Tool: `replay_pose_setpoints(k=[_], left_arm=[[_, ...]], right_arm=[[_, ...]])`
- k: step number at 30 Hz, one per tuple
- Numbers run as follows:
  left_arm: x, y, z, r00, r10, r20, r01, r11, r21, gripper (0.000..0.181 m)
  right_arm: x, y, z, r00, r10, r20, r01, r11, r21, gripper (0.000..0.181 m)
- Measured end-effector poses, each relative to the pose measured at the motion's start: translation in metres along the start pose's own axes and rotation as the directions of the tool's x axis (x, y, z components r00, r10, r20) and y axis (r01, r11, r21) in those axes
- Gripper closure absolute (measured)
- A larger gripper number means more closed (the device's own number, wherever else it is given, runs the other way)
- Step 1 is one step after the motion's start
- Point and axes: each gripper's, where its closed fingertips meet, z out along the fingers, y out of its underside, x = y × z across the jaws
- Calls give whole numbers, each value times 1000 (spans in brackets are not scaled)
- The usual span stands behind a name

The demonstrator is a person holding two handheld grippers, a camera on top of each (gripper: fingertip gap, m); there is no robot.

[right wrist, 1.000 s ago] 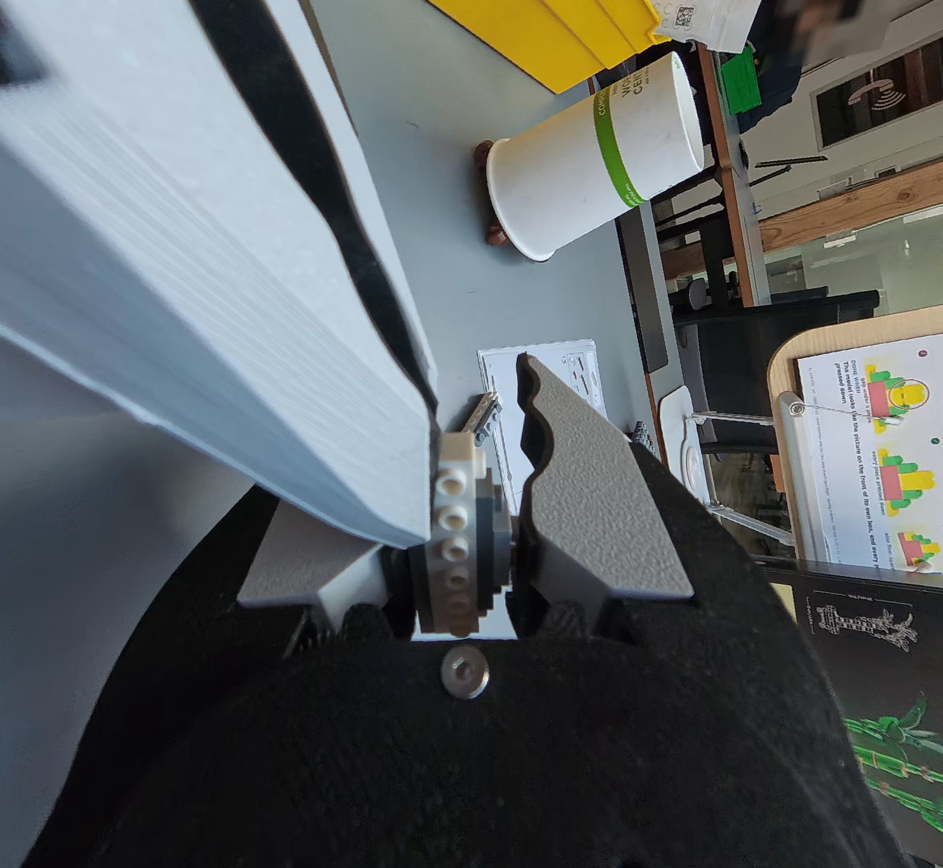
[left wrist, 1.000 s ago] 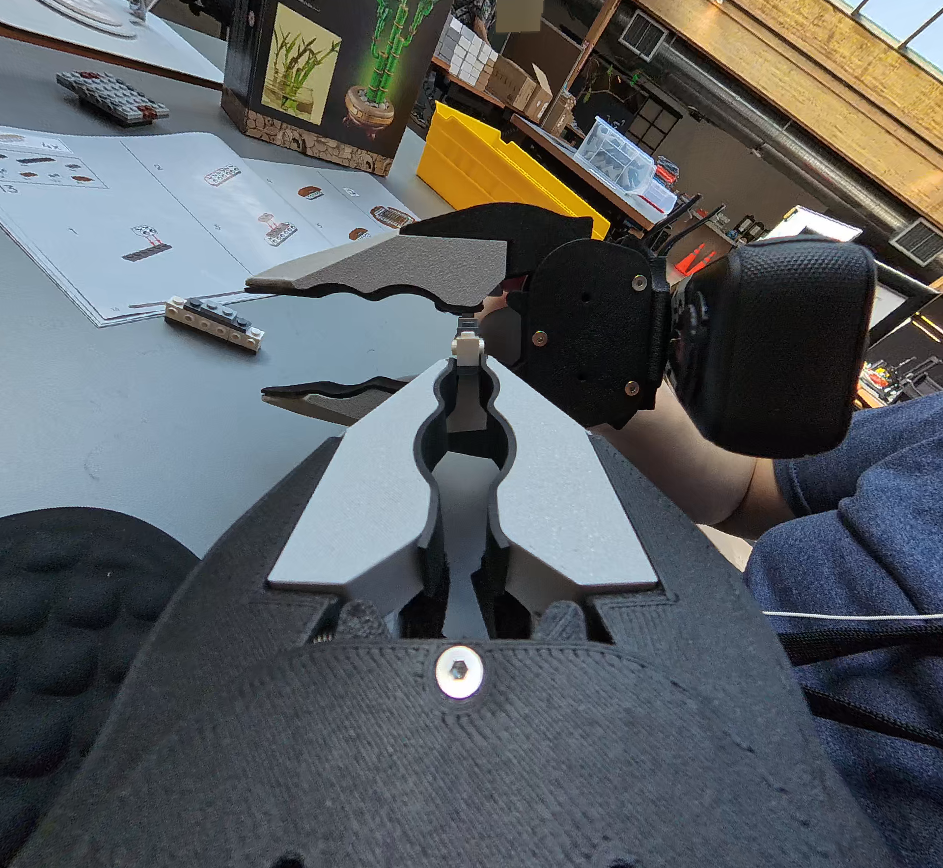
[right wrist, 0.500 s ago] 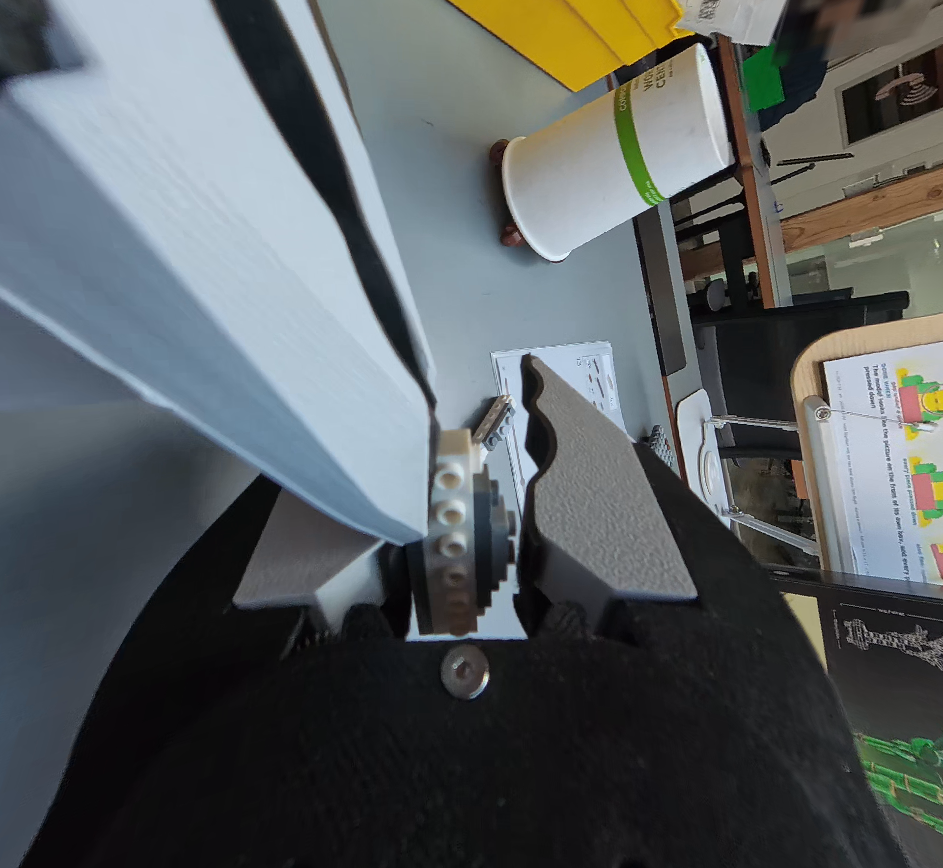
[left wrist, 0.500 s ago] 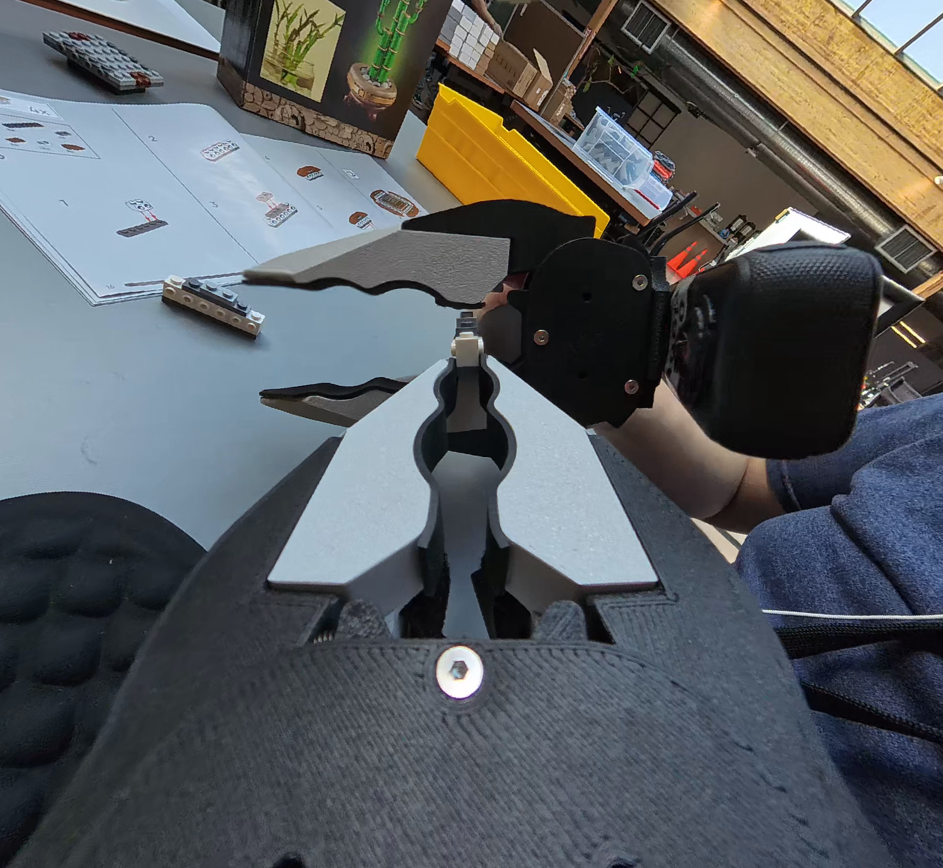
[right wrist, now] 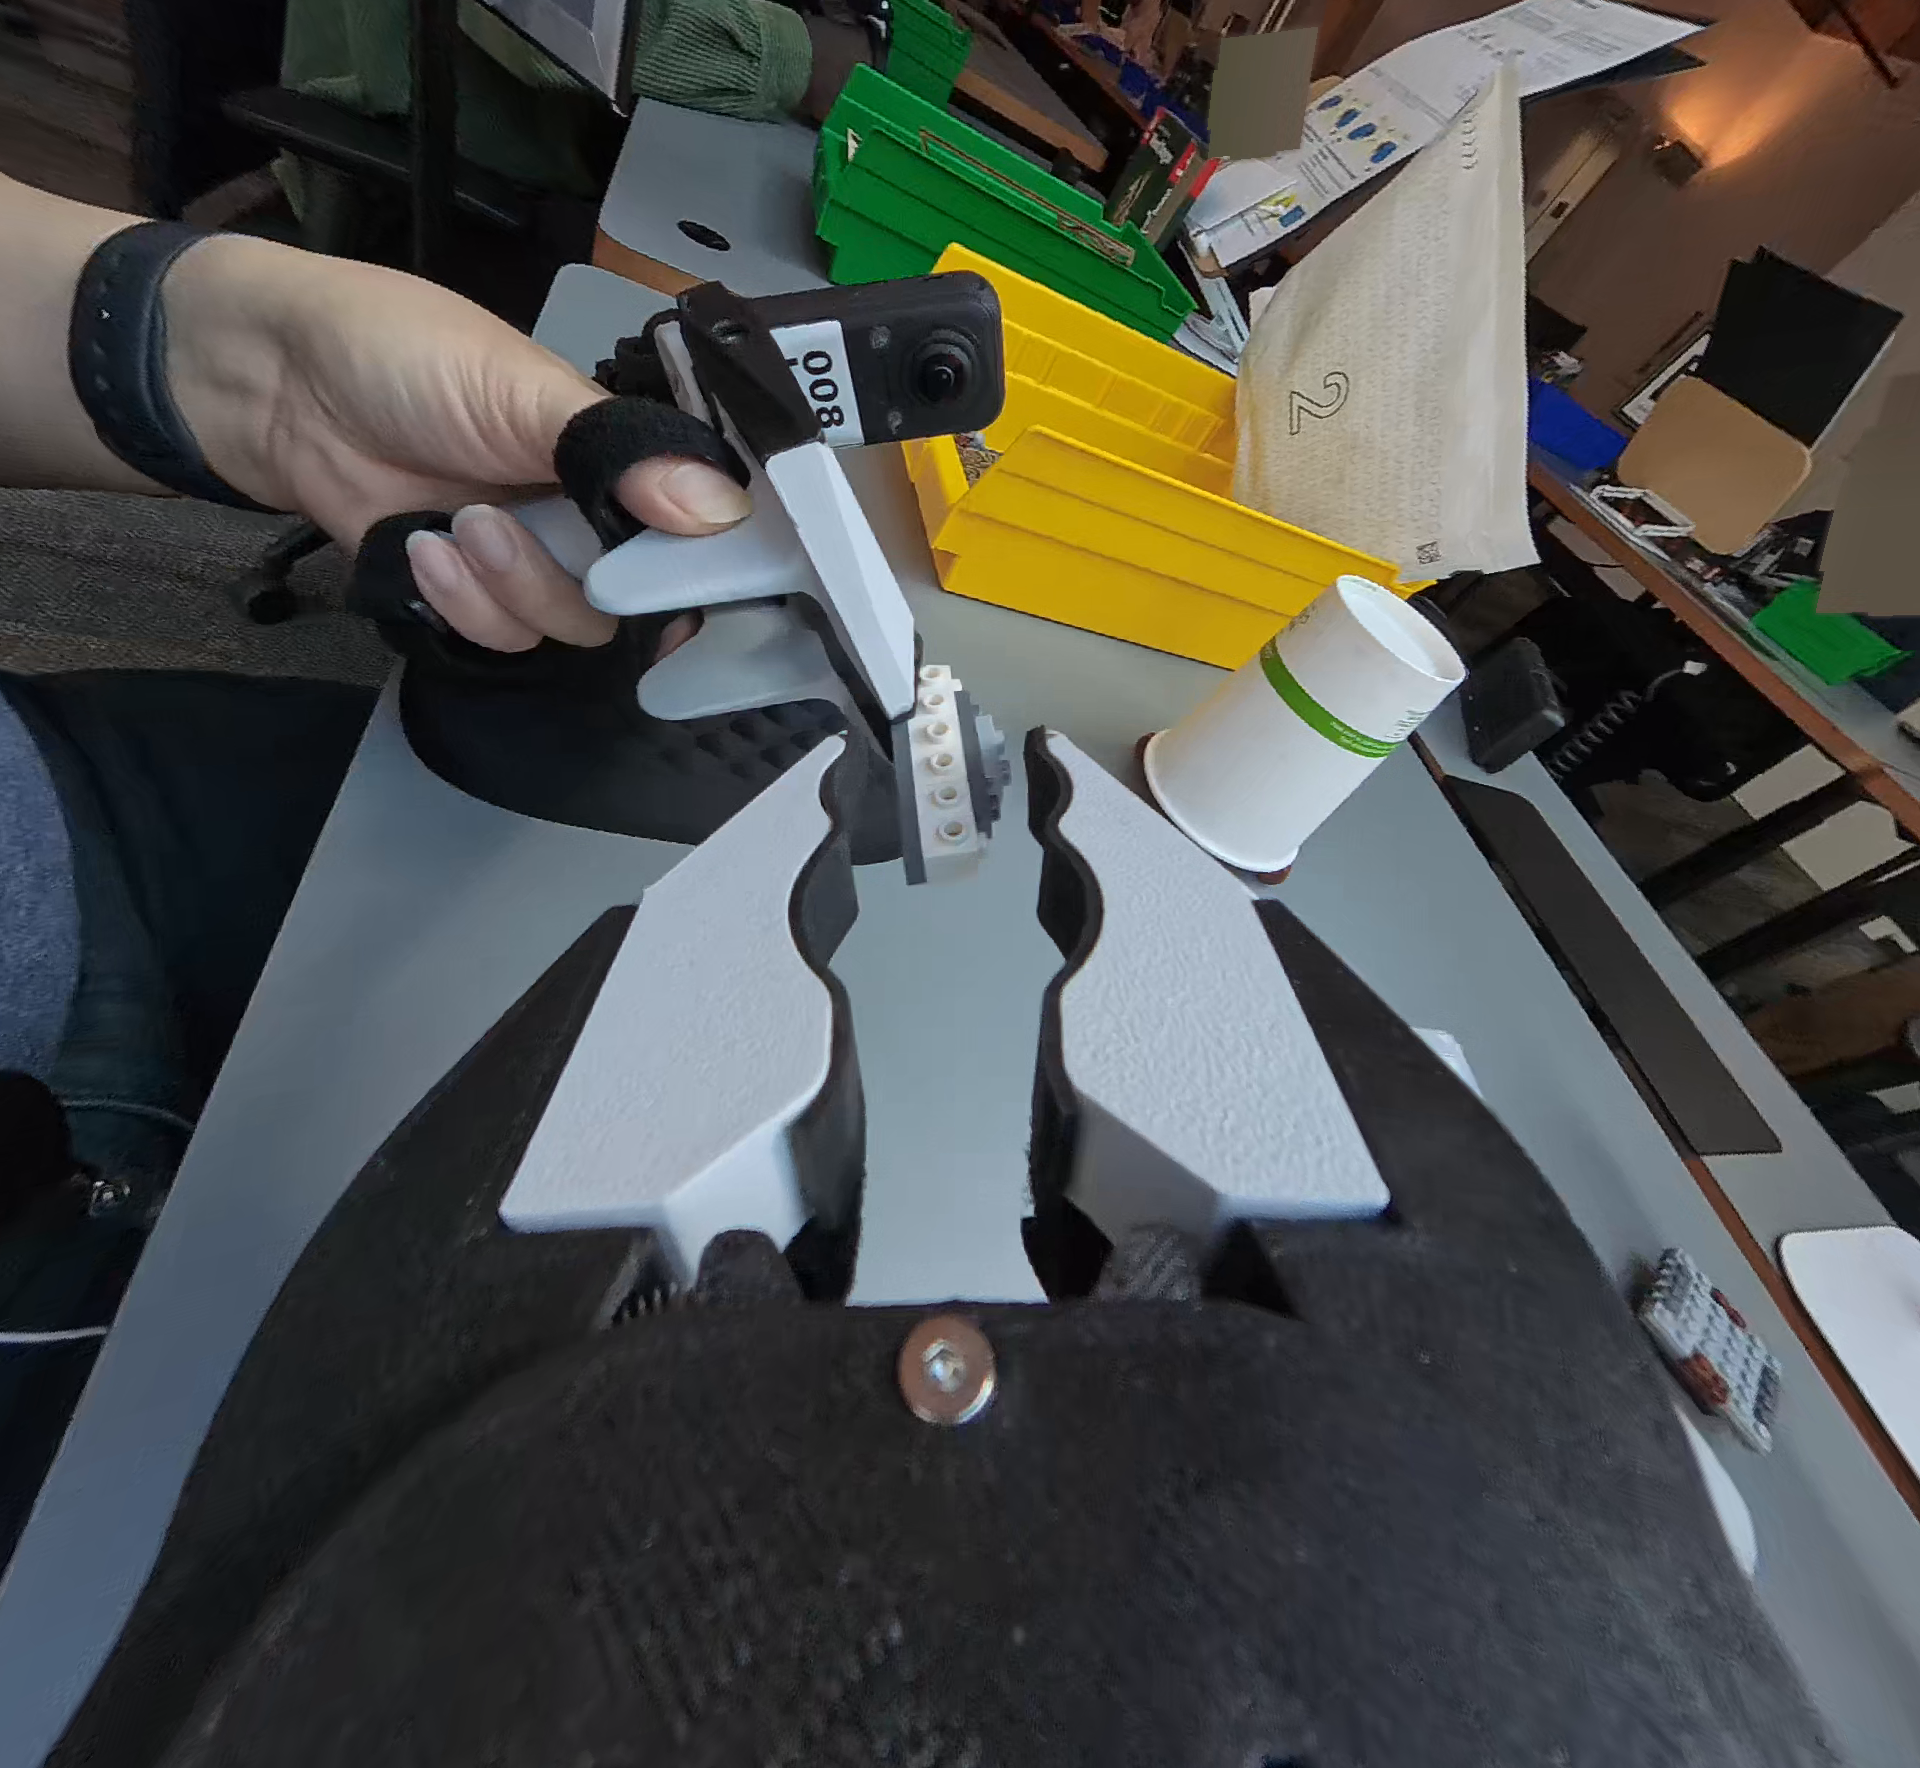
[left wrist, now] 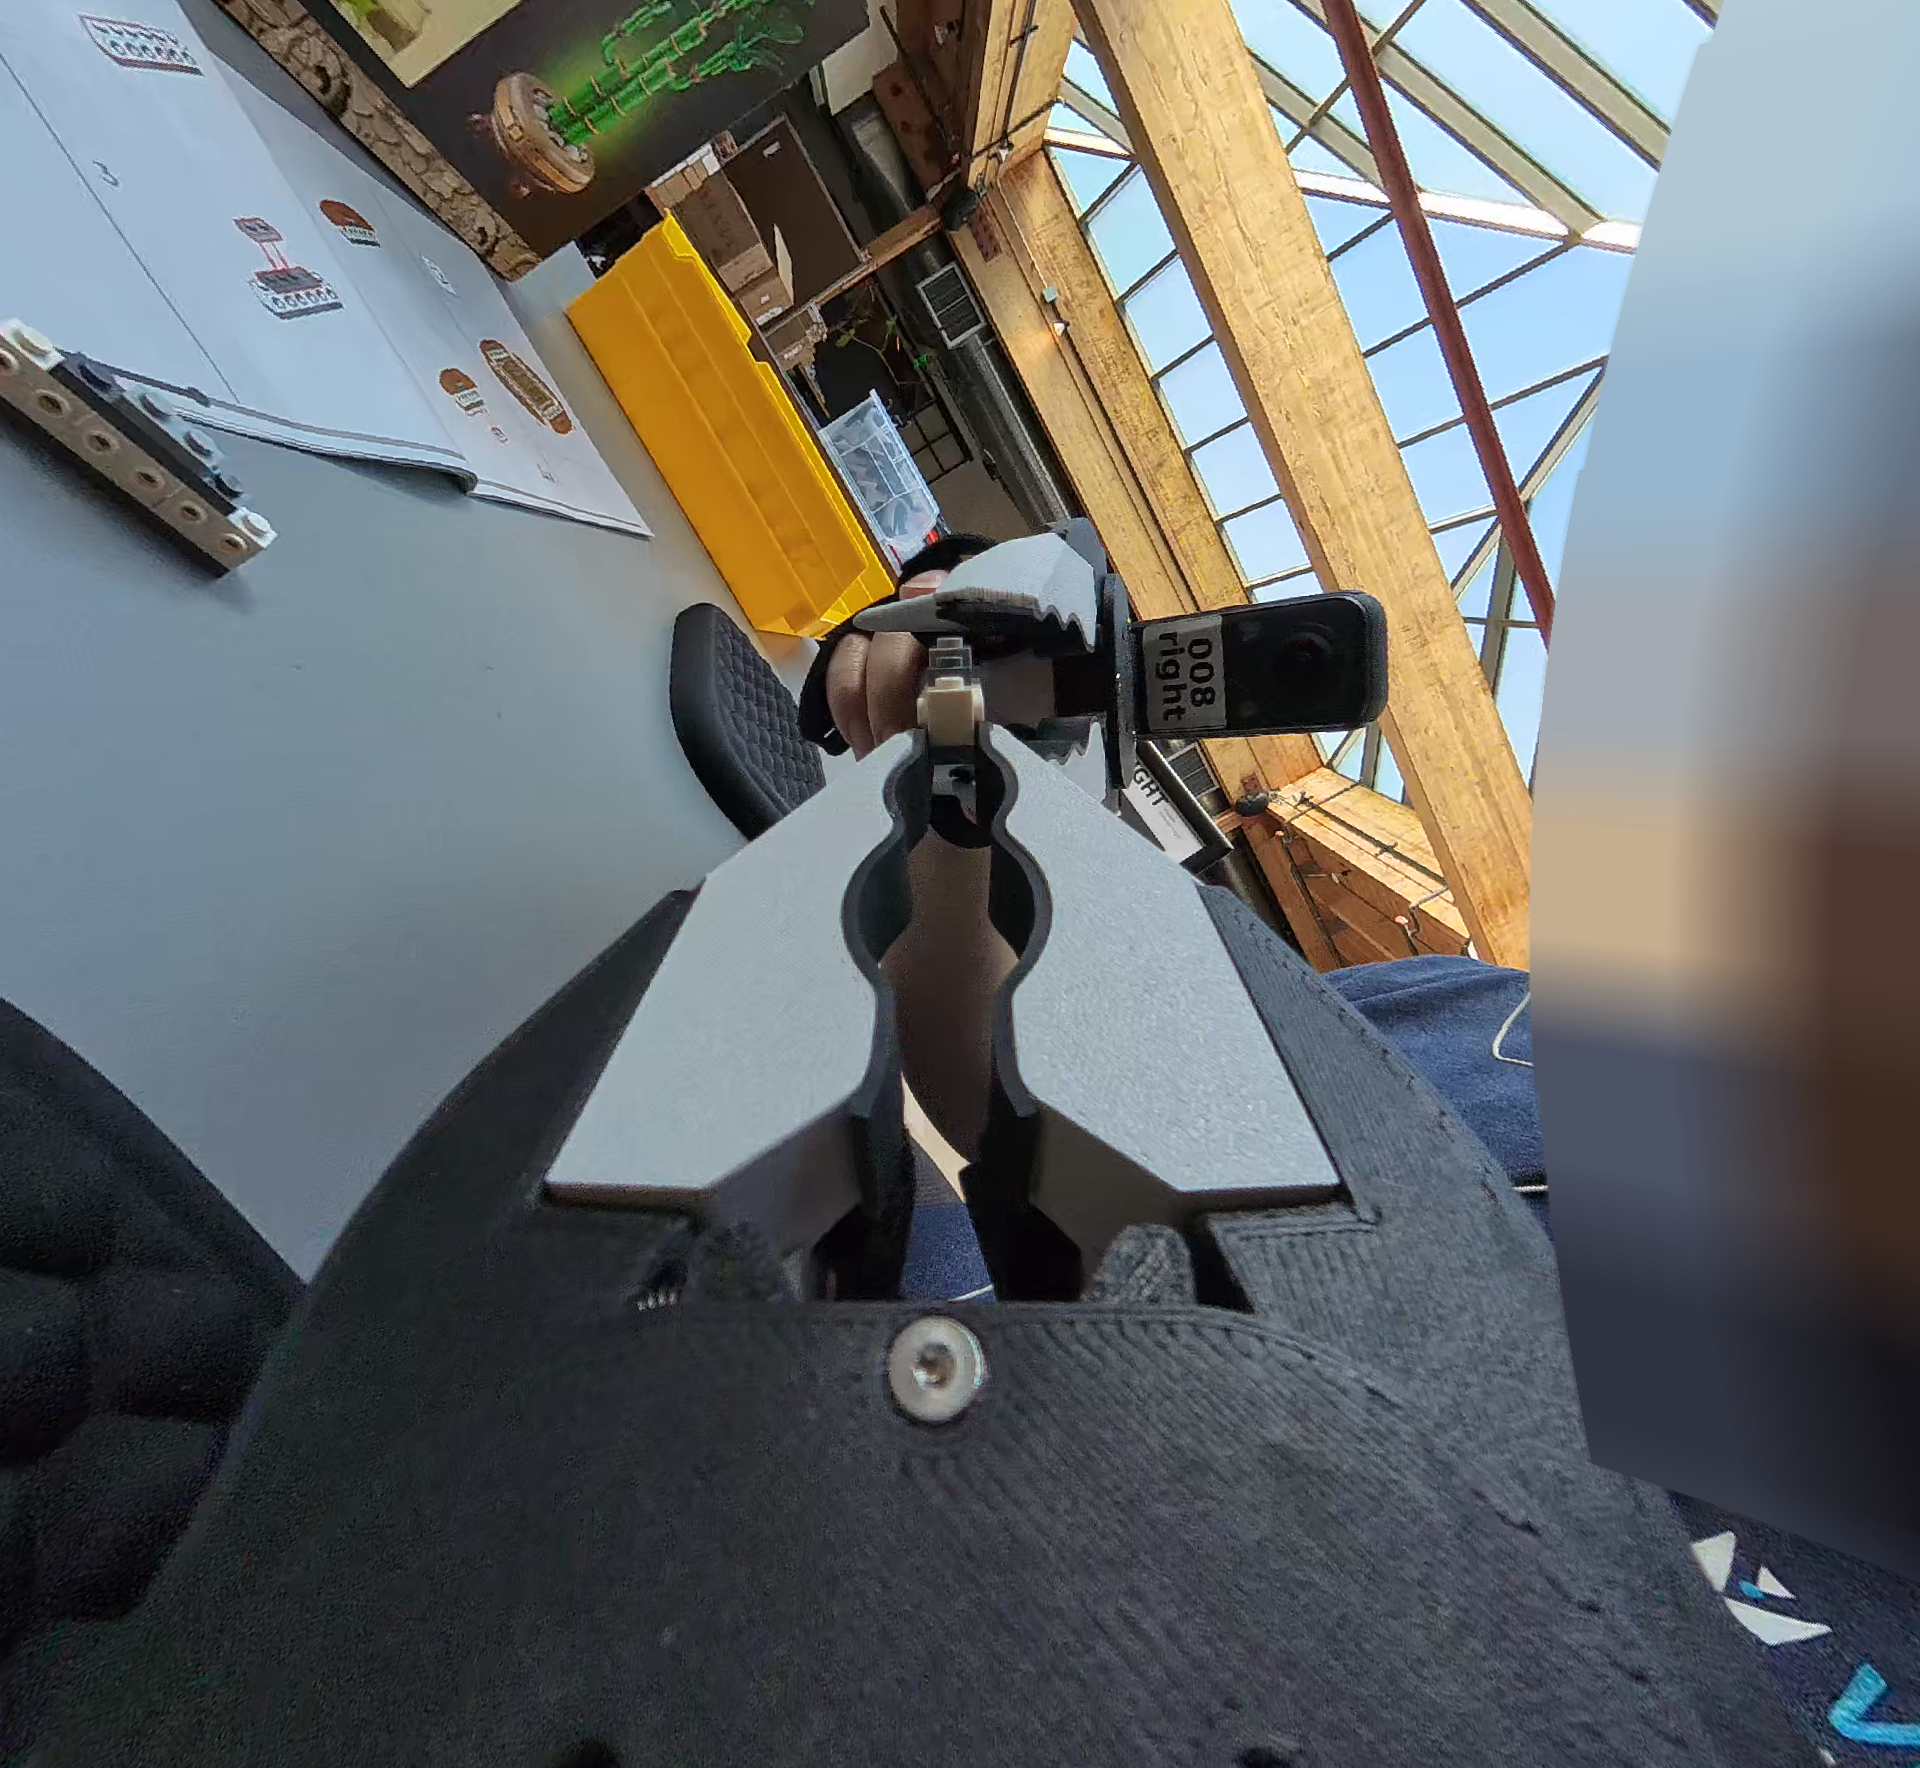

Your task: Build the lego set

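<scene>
My left gripper [left wrist: 951, 744] is shut on a small white and grey lego assembly [left wrist: 948, 705], pinched at its very tips and held above the grey table [left wrist: 364, 731]. In the right wrist view a hand holds the left gripper [right wrist: 896, 695], and the assembly [right wrist: 951, 778] hangs from it with its studs showing. My right gripper [right wrist: 937, 742] is open. The assembly sits just at the gap between its fingertips [right wrist: 1044, 752], with space on both sides. The right gripper also shows in the left wrist view [left wrist: 987, 653], close behind the assembly.
A tan and dark lego strip [left wrist: 135, 461] lies by the open instruction booklet [left wrist: 260, 264] and the set's box [left wrist: 520, 4]. A paper cup [right wrist: 1299, 721], yellow bins [right wrist: 1101, 492], a paper bag [right wrist: 1382, 368], a black wrist rest [right wrist: 623, 773] and a grey studded plate [right wrist: 1709, 1344] are on the table. Less than 4 cm separates the two grippers' tips. From the right gripper's tips to the grey studded plate [right wrist: 1709, 1344] is close to 35 centimetres.
My right gripper was shut on the assembly; it has opened and drawn back. The left gripper alone holds the assembly. Both views have swung round.
</scene>
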Motion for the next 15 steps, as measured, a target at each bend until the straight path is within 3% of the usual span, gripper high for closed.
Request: replay_pose_setpoints(k=[15], left_arm=[[2,4,2,999,-30,-28,29,999,-13,176]], right_arm=[[-2,6,-3,999,-41,-6,41,999,3,161]])
